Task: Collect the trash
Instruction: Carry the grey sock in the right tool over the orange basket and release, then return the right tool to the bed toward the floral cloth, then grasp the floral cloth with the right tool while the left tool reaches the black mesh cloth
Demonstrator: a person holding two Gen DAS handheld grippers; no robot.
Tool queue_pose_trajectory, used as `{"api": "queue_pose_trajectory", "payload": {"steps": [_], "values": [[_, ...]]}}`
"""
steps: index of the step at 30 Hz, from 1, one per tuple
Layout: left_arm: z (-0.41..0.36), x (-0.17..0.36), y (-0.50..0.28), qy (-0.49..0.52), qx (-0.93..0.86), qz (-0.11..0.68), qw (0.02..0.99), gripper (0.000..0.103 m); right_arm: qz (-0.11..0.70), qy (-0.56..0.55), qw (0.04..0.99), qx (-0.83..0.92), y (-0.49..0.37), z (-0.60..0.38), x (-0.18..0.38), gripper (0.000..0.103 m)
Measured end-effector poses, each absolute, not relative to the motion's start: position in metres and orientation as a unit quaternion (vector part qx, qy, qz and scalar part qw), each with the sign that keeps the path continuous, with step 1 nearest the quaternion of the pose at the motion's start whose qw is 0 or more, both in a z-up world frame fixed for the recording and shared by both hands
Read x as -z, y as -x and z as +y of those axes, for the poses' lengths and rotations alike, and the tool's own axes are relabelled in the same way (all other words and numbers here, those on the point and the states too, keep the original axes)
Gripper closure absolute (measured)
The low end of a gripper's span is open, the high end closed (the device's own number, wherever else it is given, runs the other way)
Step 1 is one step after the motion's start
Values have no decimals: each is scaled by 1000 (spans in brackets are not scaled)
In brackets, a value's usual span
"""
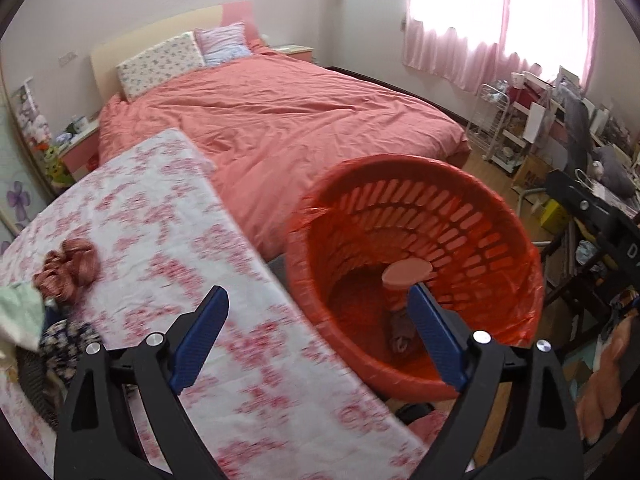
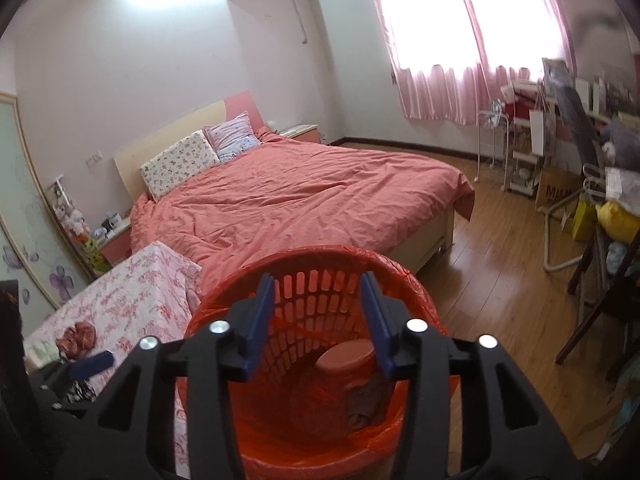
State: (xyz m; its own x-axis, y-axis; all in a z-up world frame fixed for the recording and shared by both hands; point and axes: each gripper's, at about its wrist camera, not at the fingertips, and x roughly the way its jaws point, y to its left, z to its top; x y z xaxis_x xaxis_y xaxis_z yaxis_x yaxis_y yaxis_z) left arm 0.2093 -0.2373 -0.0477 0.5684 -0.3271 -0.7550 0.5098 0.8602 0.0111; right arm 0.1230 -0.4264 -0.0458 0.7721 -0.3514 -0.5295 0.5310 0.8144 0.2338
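On the left, the worktop [image 1: 168, 240] wears a white cloth with pink flowers. Near its left edge lies a crumpled reddish-brown piece of trash [image 1: 68, 266], and beside it a pale green cloth [image 1: 18, 308] and a dark patterned fabric [image 1: 64, 340].

Just beside the worktop, to the right, stands an orange slotted basket [image 1: 420, 208] lined with a thin orange plastic bag [image 1: 516, 276]. Inside it there is a pinkish cup-like thing [image 1: 406, 272] with a round flat top, and below it a crumpled grey-brown scrap [image 1: 400, 336] on the bottom.

The left claw [image 1: 316, 330] is wide open and holds nothing; its left blue finger is above the worktop edge and its right one is above the inside of the basket. The right claw [image 2: 320, 320] is about half open above the basket [image 2: 304, 284], and nothing is between its blue fingers [image 2: 262, 312]; the pinkish thing [image 2: 346, 354] lies lower in the basket, apart from the fingers. Behind is a bed [image 2: 304, 200] with a coral cover.
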Motion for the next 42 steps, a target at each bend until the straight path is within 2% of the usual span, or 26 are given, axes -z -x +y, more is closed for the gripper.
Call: {"api": "queue_pose_trajectory", "payload": {"steps": [7,12,28,35,42], "values": [[-190,41,-202,-105,193,384,897,11,240,-150,934,219,-122,-395,38,42],[-143,36,-193,-84,156,379,908,11,254,-130,940,190,-129,-362,37,40],[19,44,-183,-16,8,359,933,10,319,-81,943,50,-182,-224,52,40],[52,50,-181,9,-6,351,936,10,350,-65,934,-3,-211,-171,66,41],[70,60,-178,29,7,361,932,10,403,-83,911,-17,-243,-150,94,51]]}}
